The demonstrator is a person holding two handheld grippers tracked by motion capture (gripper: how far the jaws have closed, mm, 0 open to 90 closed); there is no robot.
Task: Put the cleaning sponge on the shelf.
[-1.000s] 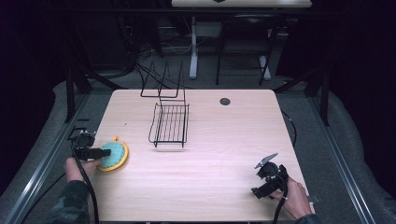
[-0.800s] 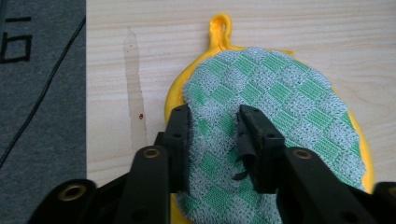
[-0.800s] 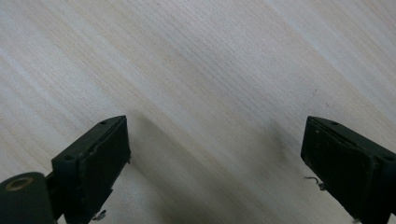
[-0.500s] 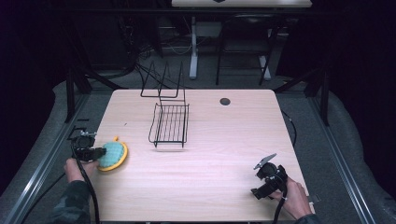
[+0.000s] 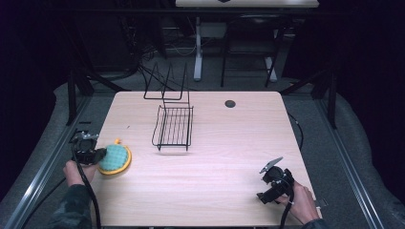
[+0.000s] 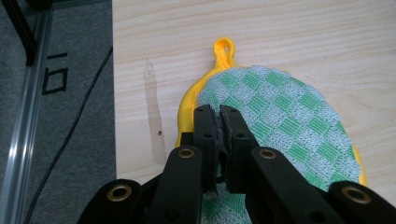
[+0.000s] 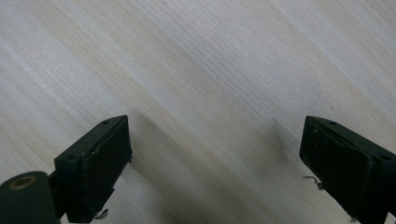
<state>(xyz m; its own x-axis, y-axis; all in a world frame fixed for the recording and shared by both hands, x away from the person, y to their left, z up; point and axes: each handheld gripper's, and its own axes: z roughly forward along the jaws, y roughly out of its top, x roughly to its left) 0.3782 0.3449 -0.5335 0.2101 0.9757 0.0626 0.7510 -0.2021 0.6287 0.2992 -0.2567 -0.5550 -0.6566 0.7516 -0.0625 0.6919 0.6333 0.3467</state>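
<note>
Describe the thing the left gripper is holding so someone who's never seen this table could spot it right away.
Start at the wooden table and go to its near left edge, left of the black wire rack. There the left gripper is shut on a round pot holder. It is the one colourful thing here: a green-and-white checked face, a yellow rim and a small yellow hanging loop.

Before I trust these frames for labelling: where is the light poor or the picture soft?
High view: table evenly lit, surroundings nearly black, pot holder slightly smeared. Left gripper view: sharp, weave clear. Right gripper view: soft jaw shadows on the wood, jaws a little blurred.
</note>
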